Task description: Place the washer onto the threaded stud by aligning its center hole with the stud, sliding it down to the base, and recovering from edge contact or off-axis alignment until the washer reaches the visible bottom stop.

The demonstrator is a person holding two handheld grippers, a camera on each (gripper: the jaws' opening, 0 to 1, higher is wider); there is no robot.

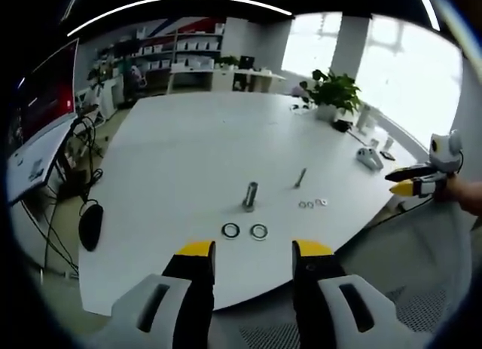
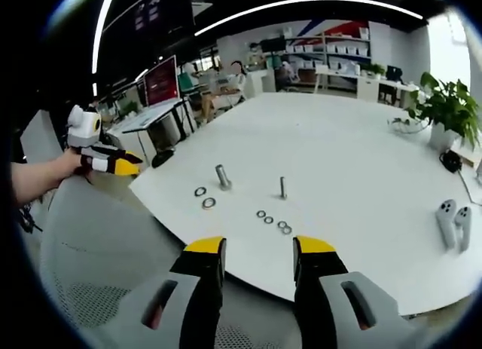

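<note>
On the white table [image 1: 188,153] a thick threaded stud [image 1: 250,196] stands upright, with two large washers [image 1: 230,230] [image 1: 259,231] lying flat in front of it. A thinner stud [image 1: 300,178] stands to its right beside several small washers [image 1: 312,204]. My left gripper [image 1: 246,251] hangs open short of the table edge, holding nothing. In the right gripper view the thick stud [image 2: 223,176], large washers [image 2: 208,203], thin stud [image 2: 283,187] and small washers [image 2: 272,221] lie ahead of my open right gripper [image 2: 251,249]. The right gripper [image 1: 410,182] enters the left gripper view, and the left gripper [image 2: 113,162] the other.
A potted plant [image 1: 335,93] and small white devices [image 1: 370,157] sit at the table's far right; two white controllers [image 2: 452,221] lie right of the studs. A grey mesh chair [image 2: 98,243] stands below the table edge. Monitors [image 1: 41,108], cables and shelves [image 1: 181,51] line the room.
</note>
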